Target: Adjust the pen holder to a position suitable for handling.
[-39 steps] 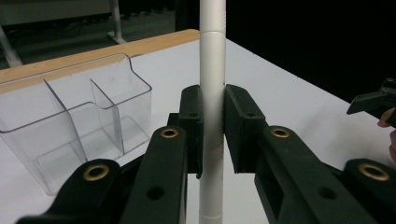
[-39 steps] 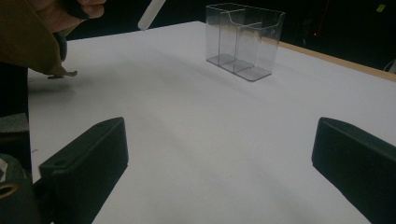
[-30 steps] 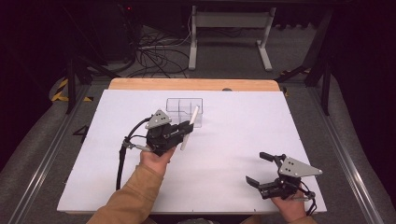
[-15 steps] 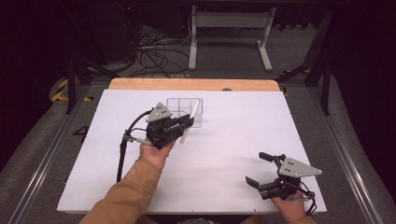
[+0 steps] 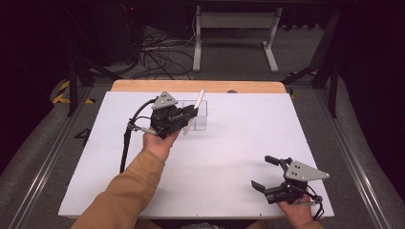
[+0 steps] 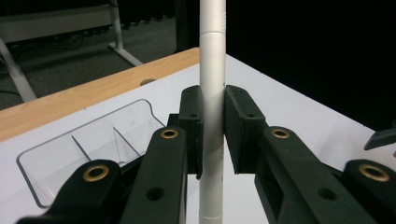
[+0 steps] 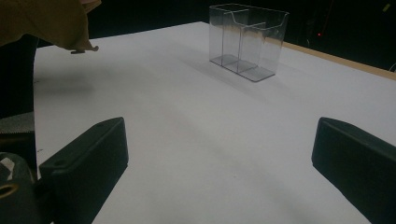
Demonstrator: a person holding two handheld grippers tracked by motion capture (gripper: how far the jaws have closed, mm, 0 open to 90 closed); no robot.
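My left gripper (image 5: pixel 191 112) is shut on a white marker pen (image 5: pixel 195 110), which stands nearly upright between its jaws, its top leaning over the clear plastic organiser (image 5: pixel 203 115) at the back of the table. In the left gripper view the pen (image 6: pixel 212 98) runs straight up between the two black pads (image 6: pixel 192 126), and the organiser (image 6: pixel 88 144) with its dividers lies just below and to the left. My right gripper (image 5: pixel 266 172) rests open near the front right edge, nothing between its jaws. The organiser (image 7: pixel 247 39) stands far off in the right gripper view.
The white tabletop (image 5: pixel 239 138) has a wooden strip (image 5: pixel 200 86) along its far edge. The left forearm in a tan sleeve (image 5: pixel 124 191) crosses the front left. Cables and a desk frame (image 5: pixel 229 28) lie on the floor beyond the table.
My left gripper has carried the pen away from me toward the organiser, and the pen's top now overlaps its near wall. The right gripper has stayed put.
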